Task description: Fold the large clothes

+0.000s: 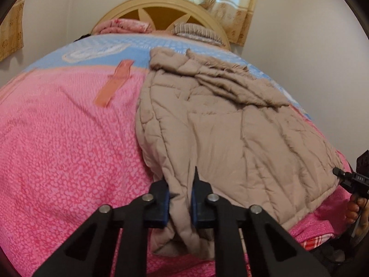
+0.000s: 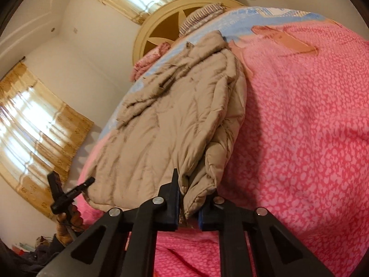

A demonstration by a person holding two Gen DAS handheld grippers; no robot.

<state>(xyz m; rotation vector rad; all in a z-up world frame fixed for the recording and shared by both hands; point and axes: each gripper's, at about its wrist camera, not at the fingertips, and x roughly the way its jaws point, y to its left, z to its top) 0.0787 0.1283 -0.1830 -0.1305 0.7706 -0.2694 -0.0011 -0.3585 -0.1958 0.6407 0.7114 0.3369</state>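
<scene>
The jacket point(image 1: 230, 120) lies on the bed point(image 1: 57, 138), near its foot edge, already narrowed lengthwise with a sleeve laid over its top; the crosswise folds look still to do. The left gripper point(image 1: 180, 198) and the right gripper point(image 2: 189, 207) each pinch a hem corner. Counted: 1 jacket, 2 grippers, 2 pillows, 1 headboard point(image 1: 161, 7).
</scene>
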